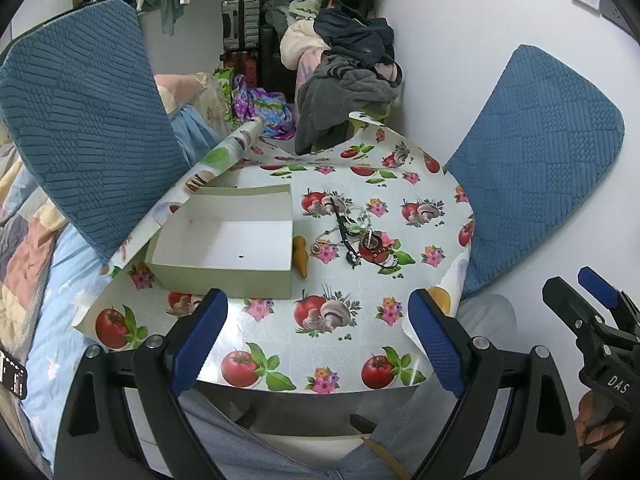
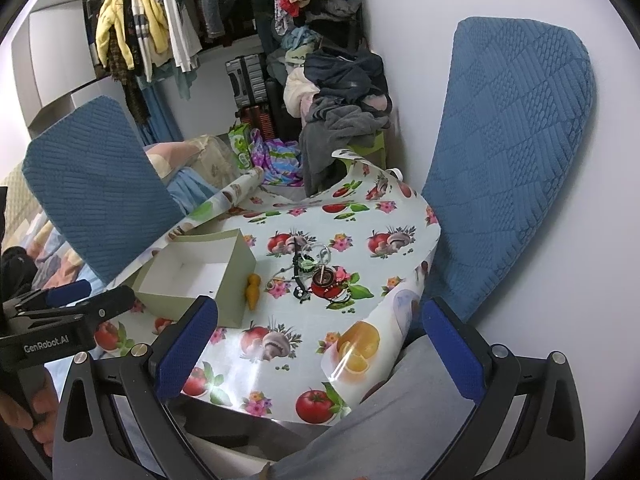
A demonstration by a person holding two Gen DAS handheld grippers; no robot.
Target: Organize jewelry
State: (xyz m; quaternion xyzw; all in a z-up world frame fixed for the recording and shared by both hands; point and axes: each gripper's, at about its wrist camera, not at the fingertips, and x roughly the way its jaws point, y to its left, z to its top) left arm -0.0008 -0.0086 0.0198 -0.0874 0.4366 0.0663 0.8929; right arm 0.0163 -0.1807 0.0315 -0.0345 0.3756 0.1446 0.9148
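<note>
Both tools hang at the near edge of the counter, spread wide and gripping nothing: the left tool faces the white box, the right tool sits lower right. The box is open and bare inside but for one dark speck I can't identify. Just beside its right wall lies a small yellow-orange piece. The jewelry is a tangled heap further right, on the patterned cloth; individual pieces are hard to separate.

A tangled jewelry heap lies right of the open, empty white box.
</note>
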